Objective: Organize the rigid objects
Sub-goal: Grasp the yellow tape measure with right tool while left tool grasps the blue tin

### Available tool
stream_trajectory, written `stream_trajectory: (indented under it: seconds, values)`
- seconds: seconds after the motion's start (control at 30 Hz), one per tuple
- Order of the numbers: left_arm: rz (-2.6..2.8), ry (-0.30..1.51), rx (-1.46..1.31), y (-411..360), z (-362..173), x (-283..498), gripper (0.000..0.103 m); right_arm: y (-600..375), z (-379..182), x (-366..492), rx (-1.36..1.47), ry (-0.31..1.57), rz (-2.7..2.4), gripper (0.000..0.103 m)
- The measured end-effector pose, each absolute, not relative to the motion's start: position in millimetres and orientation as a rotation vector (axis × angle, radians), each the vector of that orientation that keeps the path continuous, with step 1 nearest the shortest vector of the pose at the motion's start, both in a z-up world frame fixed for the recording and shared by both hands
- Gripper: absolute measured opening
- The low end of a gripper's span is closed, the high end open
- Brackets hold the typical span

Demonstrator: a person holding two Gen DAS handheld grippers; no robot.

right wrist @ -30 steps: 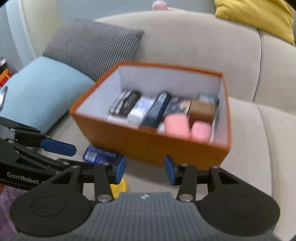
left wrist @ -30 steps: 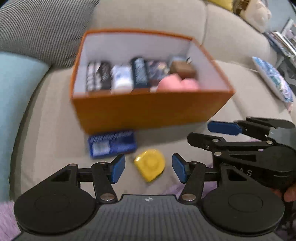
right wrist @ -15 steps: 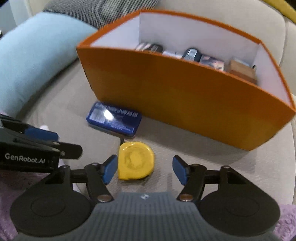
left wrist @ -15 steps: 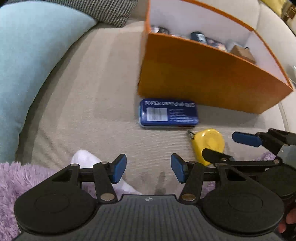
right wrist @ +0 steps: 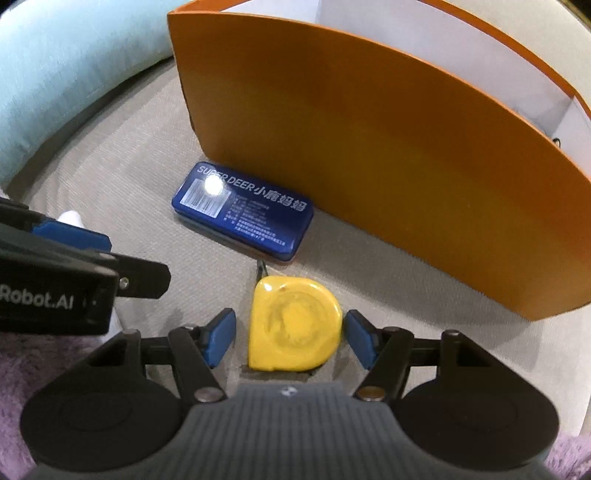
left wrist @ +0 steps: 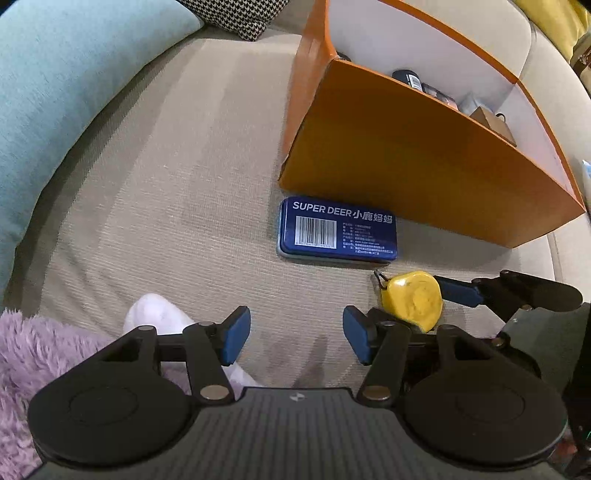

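Note:
A yellow tape measure [right wrist: 293,325] lies on the beige sofa seat, between the open fingers of my right gripper [right wrist: 290,341]; the right pad sits close to its side. It also shows in the left wrist view [left wrist: 412,299]. A blue "SUPER DEER" tin [left wrist: 338,230] lies flat just in front of the orange box [left wrist: 424,162], also seen in the right wrist view [right wrist: 243,210]. The box holds several small items [left wrist: 491,120]. My left gripper [left wrist: 297,338] is open and empty, low over the bare seat left of the tape measure.
A light blue cushion [left wrist: 66,92] lies to the left and a houndstooth pillow [left wrist: 247,14] behind it. A purple fluffy fabric [left wrist: 33,354] and a white sock [left wrist: 155,314] sit at the near left. The orange box wall [right wrist: 369,140] stands close ahead.
Both grippers have dropped lower and moved in toward the seat. My right gripper has come around the tape measure, which now sits between its fingers. The box contents have mostly dropped out of sight.

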State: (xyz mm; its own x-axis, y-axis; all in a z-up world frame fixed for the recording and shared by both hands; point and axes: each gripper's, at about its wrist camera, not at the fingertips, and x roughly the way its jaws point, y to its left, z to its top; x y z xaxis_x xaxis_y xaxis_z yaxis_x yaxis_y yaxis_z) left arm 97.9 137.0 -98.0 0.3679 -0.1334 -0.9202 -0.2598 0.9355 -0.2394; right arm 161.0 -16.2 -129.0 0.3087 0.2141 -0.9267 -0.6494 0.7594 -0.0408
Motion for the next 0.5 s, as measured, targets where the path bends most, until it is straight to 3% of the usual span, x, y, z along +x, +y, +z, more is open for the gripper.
stream_trajectory:
  seconds: [0.07, 0.33, 0.5]
  values:
    - [0.081, 1.202, -0.377, 138, -99, 98, 0.068, -17, -127, 162, -0.455, 1.112, 0.591, 0.052]
    - [0.074, 1.185, -0.414, 144, -101, 102, 0.070, -20, -128, 166, -0.451, 1.112, 0.569, 0.052]
    - [0.097, 1.113, -0.412, 145, -95, 105, 0.081, -33, -128, 179, -0.431, 1.117, 0.500, 0.052]
